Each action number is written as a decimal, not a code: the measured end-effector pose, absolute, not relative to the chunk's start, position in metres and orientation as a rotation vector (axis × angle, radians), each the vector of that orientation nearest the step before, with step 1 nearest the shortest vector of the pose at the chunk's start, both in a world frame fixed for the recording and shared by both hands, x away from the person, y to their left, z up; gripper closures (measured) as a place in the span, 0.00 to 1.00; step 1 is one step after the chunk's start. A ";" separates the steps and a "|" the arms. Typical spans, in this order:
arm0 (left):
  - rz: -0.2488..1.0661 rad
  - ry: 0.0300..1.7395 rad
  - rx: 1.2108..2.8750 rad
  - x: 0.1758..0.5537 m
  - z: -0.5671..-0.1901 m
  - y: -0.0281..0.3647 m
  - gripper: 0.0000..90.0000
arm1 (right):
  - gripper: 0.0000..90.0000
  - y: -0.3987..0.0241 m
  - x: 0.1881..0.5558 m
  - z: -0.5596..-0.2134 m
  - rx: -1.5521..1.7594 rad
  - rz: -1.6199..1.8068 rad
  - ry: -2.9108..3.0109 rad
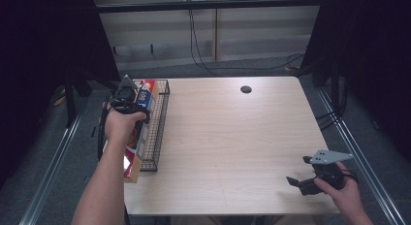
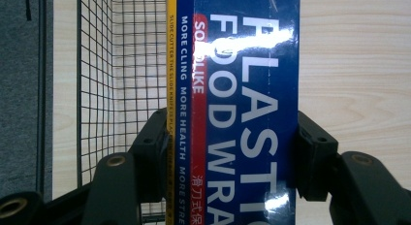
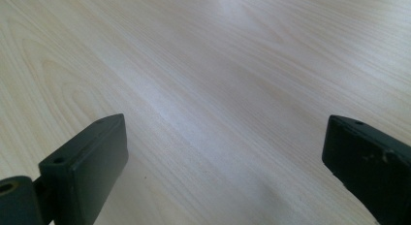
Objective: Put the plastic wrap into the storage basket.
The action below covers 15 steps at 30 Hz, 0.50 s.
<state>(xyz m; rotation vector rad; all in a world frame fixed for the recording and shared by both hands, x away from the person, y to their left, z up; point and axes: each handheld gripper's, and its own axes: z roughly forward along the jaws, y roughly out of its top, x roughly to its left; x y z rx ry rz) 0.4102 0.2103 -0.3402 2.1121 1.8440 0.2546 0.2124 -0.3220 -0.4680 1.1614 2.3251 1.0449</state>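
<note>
A long blue, red and yellow box of plastic food wrap (image 2: pixel 237 108) runs lengthwise between the jaws of my left gripper (image 2: pixel 232 137), whose pads press on its two long sides. In the high view the box (image 1: pixel 144 96) hangs over the black wire basket (image 1: pixel 157 133) at the table's left edge, its near end sticking out past the basket toward the person. The left gripper (image 1: pixel 127 100) sits on the box's far half. My right gripper (image 1: pixel 298 170) rests low at the table's near right corner, and its jaws (image 3: pixel 223 152) stand wide apart over bare wood.
The wire basket (image 2: pixel 121 65) lies along the left edge of the light wooden table (image 1: pixel 232 137). A round cable hole (image 1: pixel 245 89) sits near the far edge. Dark curtains, metal rails and floor cables surround the table.
</note>
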 end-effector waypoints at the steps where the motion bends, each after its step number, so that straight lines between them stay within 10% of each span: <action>1: 0.250 1.854 2.100 0.410 -0.342 0.210 0.48 | 0.03 -0.322 0.212 -0.468 1.161 1.040 2.325; 15: 0.244 1.875 2.106 0.413 -0.359 0.219 0.48 | 0.03 -0.321 0.212 -0.469 1.156 1.039 2.334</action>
